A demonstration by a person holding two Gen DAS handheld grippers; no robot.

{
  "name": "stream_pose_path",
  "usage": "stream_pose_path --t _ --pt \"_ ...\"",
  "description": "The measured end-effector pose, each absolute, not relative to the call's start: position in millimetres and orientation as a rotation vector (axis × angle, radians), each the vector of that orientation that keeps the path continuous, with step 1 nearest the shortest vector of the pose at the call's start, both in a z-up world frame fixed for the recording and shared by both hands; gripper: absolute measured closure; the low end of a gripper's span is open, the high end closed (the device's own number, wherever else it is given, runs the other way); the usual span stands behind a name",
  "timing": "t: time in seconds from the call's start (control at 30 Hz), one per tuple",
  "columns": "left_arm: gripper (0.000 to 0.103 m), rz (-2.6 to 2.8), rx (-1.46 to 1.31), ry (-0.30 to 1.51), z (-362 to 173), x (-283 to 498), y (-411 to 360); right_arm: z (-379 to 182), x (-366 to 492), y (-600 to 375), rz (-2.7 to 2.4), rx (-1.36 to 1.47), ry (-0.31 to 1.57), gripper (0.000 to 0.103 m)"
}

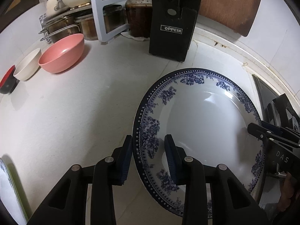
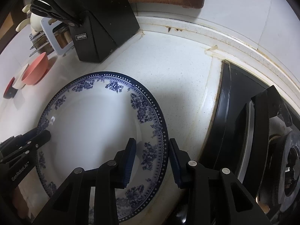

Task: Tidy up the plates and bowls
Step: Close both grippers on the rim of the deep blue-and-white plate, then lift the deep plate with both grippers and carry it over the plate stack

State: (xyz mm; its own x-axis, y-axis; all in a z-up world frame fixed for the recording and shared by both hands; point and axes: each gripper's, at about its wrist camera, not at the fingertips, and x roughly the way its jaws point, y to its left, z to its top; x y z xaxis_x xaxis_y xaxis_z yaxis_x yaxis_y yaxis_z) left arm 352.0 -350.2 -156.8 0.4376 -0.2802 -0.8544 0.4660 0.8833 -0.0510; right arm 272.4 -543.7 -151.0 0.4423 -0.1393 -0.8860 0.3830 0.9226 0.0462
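A large white plate (image 1: pixel 202 116) (image 2: pixel 90 123) with a blue flower rim lies on the pale counter (image 1: pixel 75 121). My left gripper (image 1: pixel 149 150) straddles its left rim, one pad against the outer edge and the other on the inner slope, shut on the plate. On the opposite rim my right gripper (image 2: pixel 151 150) clamps the same way. Each gripper shows in the other's view: the right gripper (image 1: pixel 258 131) and the left gripper (image 2: pixel 41 136). At the far left stand a pink bowl (image 1: pixel 61 54), a cream bowl (image 1: pixel 28 65) and a red-and-black bowl (image 1: pixel 7 82).
A black knife block (image 1: pixel 168 28) stands behind the plate, with jars (image 1: pixel 138 15) and a pot rack to its left. A black gas stove (image 2: pixel 262 131) borders the counter on the right. Another patterned plate's edge (image 1: pixel 3 183) shows at the lower left.
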Motion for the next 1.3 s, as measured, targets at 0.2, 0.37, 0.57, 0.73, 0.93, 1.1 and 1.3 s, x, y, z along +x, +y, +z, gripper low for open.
stream_pose_path --t 0.2,0.37,0.57,0.73,0.93,1.1,1.3 --pt "0.069 -0.437 0.180 0.990 -144.0 347.2 -332.4 -139.6 273.2 -536.2 -0.313 0.232 1.061 0.067" --pt "0.069 -0.395 0.151 0.971 -132.4 341.9 -311.0 -128.3 272.8 -522.0 -0.288 0.213 1.048 0.067" --pt "0.069 -0.347 0.114 0.948 -119.1 331.7 -281.7 -116.2 273.1 -499.2 -0.241 0.194 1.033 0.067" --pt "0.069 -0.308 0.082 0.928 -110.6 321.8 -256.3 -104.6 273.4 -479.6 -0.207 0.176 1.018 0.067" --pt "0.069 -0.265 0.051 0.900 -102.2 311.4 -225.9 -91.3 271.0 -452.0 -0.166 0.150 0.999 0.067" --pt "0.069 -0.235 0.032 0.884 -95.8 302.6 -202.5 -81.3 268.0 -429.2 -0.136 0.132 0.979 0.067" --pt "0.069 -0.184 0.011 0.867 -89.9 295.5 -172.1 -72.6 267.5 -401.7 -0.100 0.112 0.966 0.067"
